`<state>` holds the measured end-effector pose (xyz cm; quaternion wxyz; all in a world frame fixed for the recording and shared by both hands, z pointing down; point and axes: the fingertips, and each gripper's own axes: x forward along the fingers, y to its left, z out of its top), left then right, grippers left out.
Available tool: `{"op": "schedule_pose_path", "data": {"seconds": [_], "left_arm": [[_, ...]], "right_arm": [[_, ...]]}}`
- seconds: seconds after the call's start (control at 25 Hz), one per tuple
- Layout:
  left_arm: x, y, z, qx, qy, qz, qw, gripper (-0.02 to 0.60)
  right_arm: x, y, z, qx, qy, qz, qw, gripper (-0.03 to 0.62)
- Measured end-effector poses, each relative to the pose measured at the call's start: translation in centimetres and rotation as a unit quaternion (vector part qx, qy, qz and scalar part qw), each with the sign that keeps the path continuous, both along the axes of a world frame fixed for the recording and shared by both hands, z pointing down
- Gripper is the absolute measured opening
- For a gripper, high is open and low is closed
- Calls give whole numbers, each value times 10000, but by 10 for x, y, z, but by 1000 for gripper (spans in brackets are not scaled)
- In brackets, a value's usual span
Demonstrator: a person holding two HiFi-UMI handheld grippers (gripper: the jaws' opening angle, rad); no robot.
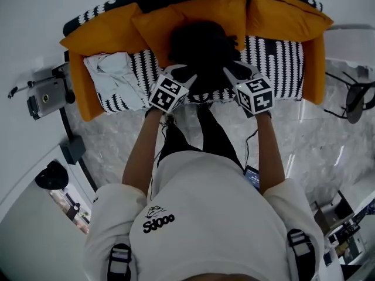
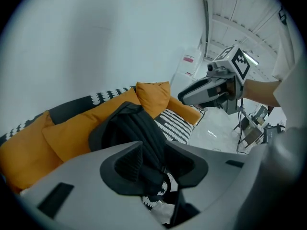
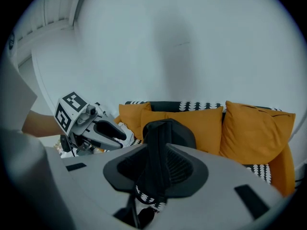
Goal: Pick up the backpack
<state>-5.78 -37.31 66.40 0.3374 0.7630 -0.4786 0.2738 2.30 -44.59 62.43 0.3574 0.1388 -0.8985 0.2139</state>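
The black backpack (image 1: 202, 45) stands upright in the middle of the sofa, against an orange cushion (image 1: 217, 10). My left gripper (image 1: 186, 78) hangs at its lower left and my right gripper (image 1: 232, 71) at its lower right, both close to its front. In the left gripper view the jaws (image 2: 156, 169) stand apart, with the backpack (image 2: 129, 128) and a strap in the gap. The right gripper (image 3: 156, 169) is open too, and a black strap of the backpack (image 3: 168, 128) runs down through its gap. I cannot see either pair of pads pressing on the fabric.
The black-and-white patterned sofa (image 1: 281, 57) has orange arms and cushions. A white cloth (image 1: 114, 75) lies on its left seat. A camera on a stand (image 1: 47, 95) is at the left and a dark chair (image 1: 351, 98) at the right, on a marble floor (image 1: 316, 145).
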Motion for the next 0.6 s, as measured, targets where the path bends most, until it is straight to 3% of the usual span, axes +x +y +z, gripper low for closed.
{"op": "schedule_pose_path", "data": {"seconds": [0.6], "left_arm": [[8,-34,90,-571,612,-83,9965,175]], "right_arm": [[-18,-11,100,-415,444,-581,9965,121]]}}
